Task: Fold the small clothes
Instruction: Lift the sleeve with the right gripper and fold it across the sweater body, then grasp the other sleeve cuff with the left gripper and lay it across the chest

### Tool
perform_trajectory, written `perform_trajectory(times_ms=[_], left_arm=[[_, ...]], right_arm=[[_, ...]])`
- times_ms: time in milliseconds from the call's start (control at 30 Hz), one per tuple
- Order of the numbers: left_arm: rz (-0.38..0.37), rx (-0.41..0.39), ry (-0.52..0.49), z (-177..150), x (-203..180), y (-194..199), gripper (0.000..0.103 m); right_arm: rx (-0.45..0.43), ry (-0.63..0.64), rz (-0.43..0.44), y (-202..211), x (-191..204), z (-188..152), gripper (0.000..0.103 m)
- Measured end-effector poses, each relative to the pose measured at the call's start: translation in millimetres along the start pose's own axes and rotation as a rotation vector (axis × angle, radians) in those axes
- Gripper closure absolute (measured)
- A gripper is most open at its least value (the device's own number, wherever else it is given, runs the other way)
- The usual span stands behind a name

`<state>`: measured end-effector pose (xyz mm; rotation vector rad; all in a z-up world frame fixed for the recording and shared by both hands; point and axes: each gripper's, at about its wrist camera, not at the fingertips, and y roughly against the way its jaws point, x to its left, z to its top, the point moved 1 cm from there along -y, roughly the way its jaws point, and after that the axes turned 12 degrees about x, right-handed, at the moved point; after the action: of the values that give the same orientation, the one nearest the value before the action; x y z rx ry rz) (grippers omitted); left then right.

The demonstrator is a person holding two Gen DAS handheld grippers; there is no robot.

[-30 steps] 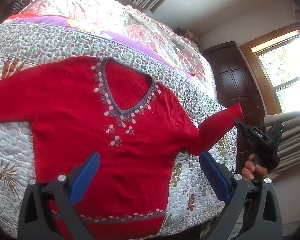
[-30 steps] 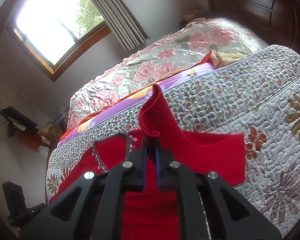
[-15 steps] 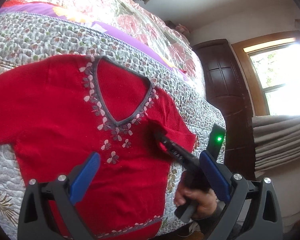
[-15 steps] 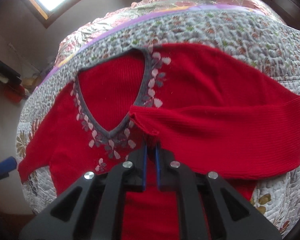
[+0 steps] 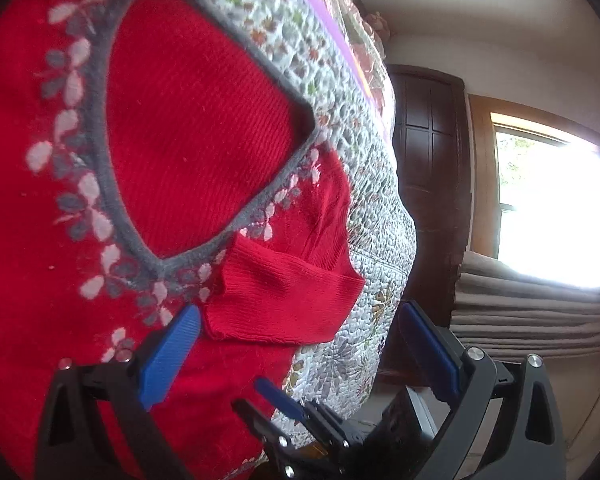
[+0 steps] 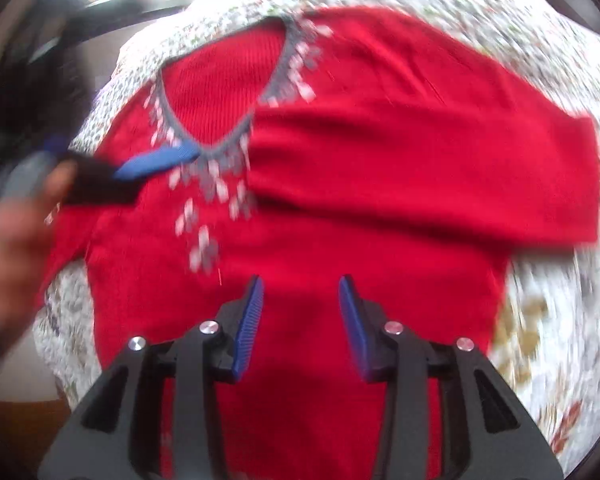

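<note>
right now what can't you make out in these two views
- Sweater hem: right wrist view, hidden behind the right tool.
- Other sleeve: right wrist view, motion blur and a blurred hand cover it; left wrist view, cut off by the frame edge.
- Quilt pattern: right wrist view, smeared by blur.

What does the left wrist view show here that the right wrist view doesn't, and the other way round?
Only the left wrist view shows the dark wooden door, the bright window, and the right gripper from outside, low in frame. Only the right wrist view shows the other sleeve lying unfolded and a blurred hand holding the left gripper. Both show the red sweater, its folded sleeve across the chest, and the quilt.
</note>
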<state>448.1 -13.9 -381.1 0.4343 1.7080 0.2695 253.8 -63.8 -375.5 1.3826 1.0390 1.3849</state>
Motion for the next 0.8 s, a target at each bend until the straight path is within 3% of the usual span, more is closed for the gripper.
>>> perform_trajectory(times_ms=[200, 333, 400, 467, 500, 533, 800], left_arm=[[0.106, 0.066, -0.007, 16, 3, -40, 0.004], [0.177, 0.082, -0.039, 16, -9, -46, 0.006], [0.244, 0.098, -0.052, 14, -13, -48, 0.025], [0.323, 0.124, -0.071, 13, -13, -51, 0.071], [0.363, 0.123, -0.077, 13, -15, -51, 0.078], [0.385, 0.119, -0.084, 12, -18, -52, 0.092], [0.420, 0.063, -0.173, -3, -57, -24, 0.099]], right_arm=[[0.082, -0.088, 0.028, 9, -20, -71, 0.059], [0.126, -0.115, 0.041, 11, -17, -99, 0.059], [0.136, -0.125, 0.054, 13, -14, -110, 0.059], [0.141, -0.132, 0.068, 18, -9, -119, 0.058], [0.139, -0.133, 0.073, 21, -9, -122, 0.057], [0.135, -0.132, 0.075, 24, -5, -124, 0.057], [0.114, -0.137, 0.100, 45, 10, -128, 0.057]])
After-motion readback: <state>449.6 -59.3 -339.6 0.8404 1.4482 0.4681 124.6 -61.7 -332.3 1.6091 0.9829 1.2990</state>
